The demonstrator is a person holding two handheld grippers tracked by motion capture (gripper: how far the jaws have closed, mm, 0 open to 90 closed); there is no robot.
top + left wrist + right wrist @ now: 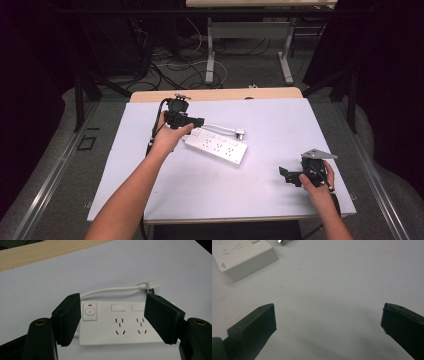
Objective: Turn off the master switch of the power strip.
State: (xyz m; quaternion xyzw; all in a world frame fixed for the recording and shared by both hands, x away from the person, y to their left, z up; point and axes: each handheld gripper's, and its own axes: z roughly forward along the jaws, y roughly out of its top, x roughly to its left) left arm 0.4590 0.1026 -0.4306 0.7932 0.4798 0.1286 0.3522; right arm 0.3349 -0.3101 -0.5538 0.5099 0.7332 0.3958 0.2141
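White power strip (216, 146) lies mid-mat, its short cable and plug (240, 133) just behind it. My left gripper (113, 317) hangs over its switch end, jaws apart, gripping nothing. My right gripper (328, 322) waits well to the strip's right, jaws wide. I judge the work barely begun.

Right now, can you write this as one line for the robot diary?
left gripper: jaws open, over power strip | right gripper: jaws open, nothing between | power strip: flat on table
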